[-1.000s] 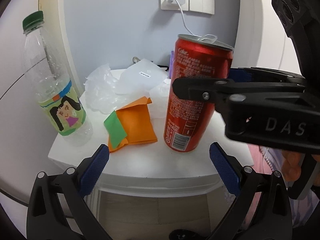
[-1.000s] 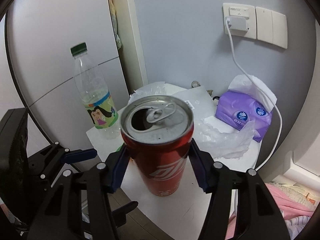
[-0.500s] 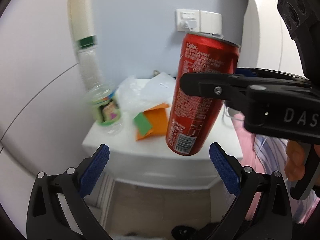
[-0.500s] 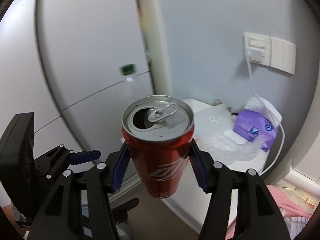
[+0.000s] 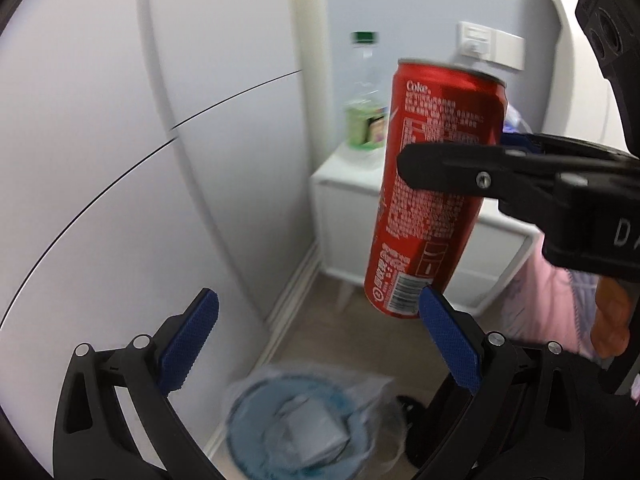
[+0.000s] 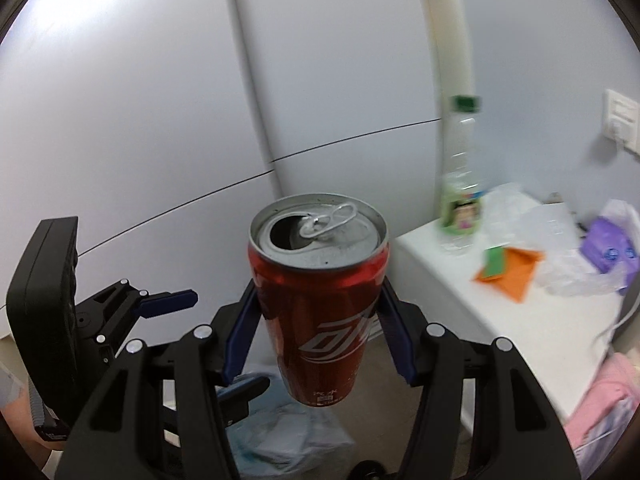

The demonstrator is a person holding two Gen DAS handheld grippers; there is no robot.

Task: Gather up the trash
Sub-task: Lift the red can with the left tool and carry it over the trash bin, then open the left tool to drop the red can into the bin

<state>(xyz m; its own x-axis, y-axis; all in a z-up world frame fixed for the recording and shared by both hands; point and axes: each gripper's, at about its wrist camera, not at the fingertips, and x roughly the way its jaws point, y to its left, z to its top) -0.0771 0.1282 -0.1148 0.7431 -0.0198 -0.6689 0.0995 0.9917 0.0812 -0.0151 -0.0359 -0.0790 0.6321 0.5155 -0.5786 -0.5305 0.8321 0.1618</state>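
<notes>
Right up close in your right wrist view, your right gripper (image 6: 318, 320) is clamped on a red Coke can (image 6: 320, 304): both blue pads (image 6: 236, 340) press its sides at mid-height, about half spread. The can stands upright at the centre of the frame, clear of any surface, its top open with the pull tab lifted.

At the lower left of that frame, your left gripper (image 6: 224, 344) sits beside the can with nothing in it. Your left wrist view confirms this: its blue pads (image 5: 188, 340) stand wide apart at the bottom of the frame with only floor between them. There the can (image 5: 432, 184) appears at centre right, tilted slightly, crossed by the black finger of your right gripper (image 5: 452, 148).

Below the can, at the bottom centre of both frames, a blue trash bin (image 5: 256, 420) lined with a clear bag sits on the floor by the wall; it is blurred, with something pale inside.

Farther off, at the right of the right wrist frame, a white nightstand (image 6: 532, 328) carries a clear plastic bottle (image 6: 460, 184) with a green cap, an orange and green paper wrapper (image 6: 512, 268), crumpled clear plastic (image 6: 576, 272) and a purple tissue pack (image 6: 608, 248). A wall socket (image 6: 622, 124) sits at the far right.
</notes>
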